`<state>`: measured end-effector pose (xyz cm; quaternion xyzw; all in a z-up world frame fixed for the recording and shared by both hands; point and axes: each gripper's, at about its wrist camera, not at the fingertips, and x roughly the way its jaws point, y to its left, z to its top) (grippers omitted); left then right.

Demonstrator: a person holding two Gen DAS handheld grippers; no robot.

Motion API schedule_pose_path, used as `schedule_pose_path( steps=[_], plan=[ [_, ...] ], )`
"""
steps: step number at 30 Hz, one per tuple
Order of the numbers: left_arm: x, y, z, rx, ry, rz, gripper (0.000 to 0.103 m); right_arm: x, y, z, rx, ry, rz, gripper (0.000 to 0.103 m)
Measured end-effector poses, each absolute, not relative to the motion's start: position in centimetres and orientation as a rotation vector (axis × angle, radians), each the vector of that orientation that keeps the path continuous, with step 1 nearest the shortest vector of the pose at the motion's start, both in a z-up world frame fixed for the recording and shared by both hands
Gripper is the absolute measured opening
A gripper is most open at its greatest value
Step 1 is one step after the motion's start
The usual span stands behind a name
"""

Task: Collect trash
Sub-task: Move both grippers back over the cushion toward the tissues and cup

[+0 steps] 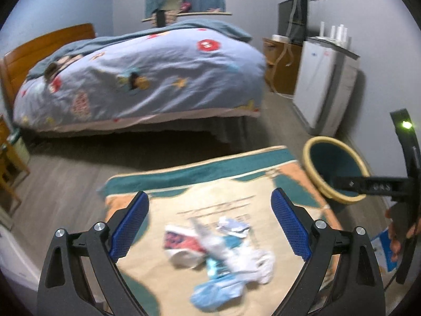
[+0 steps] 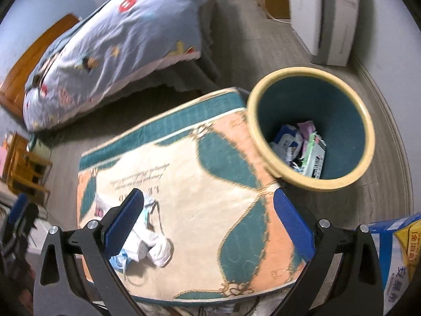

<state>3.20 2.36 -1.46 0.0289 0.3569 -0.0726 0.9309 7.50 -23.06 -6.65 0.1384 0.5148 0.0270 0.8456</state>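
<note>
Trash, a loose heap of crumpled white, pale-blue and red wrappers and tissue (image 1: pixel 223 258), lies on the cream, peach and teal patterned mat (image 1: pixel 184 184), toward its near end. Motion blur; individual pieces hard to separate, though strings seen from the right wrist suggest a face mask among them.

Round bin with cream rim and teal inside (image 2: pixel 310 123) stands on the grey wood floor, touching or just overlapping the mat's far right corner. Inside it, at the bottom: several wrappers and packets already dropped (image 2: pixel 302 147). So part of the job looks done.

Left gripper (image 1: pixel 210 226): blue-padded jaws spread wide, nothing between them, poised above the heap with the pile framed between the fingers. Not touching it, as far as the blur allows.

Right gripper (image 2: pixel 208 226): jaws likewise spread and empty, held over the mat with the bin just ahead and to the right. The heap shows partly behind its left finger.

Remaining, by my reading: the whole heap on the mat. A blue and yellow printed package (image 2: pixel 394 250) sits at the right edge; trash or not, cannot tell.

Rest of floor in view looks free of litter.
</note>
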Motion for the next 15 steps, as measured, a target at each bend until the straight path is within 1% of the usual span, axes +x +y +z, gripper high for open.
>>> schedule_pose_path(
  steps=[7,15],
  plan=[
    [3.2,7.3,-3.7,0.041,0.801,-0.063,0.093,7.2,-17.5,-8.7,0.224,1.137,0.130,0.097],
    [3.7,9.3,-5.5,0.053,0.855,-0.043,0.093,6.8,-10.9,-11.9,0.118,1.198,0.247,0.097]
  ],
)
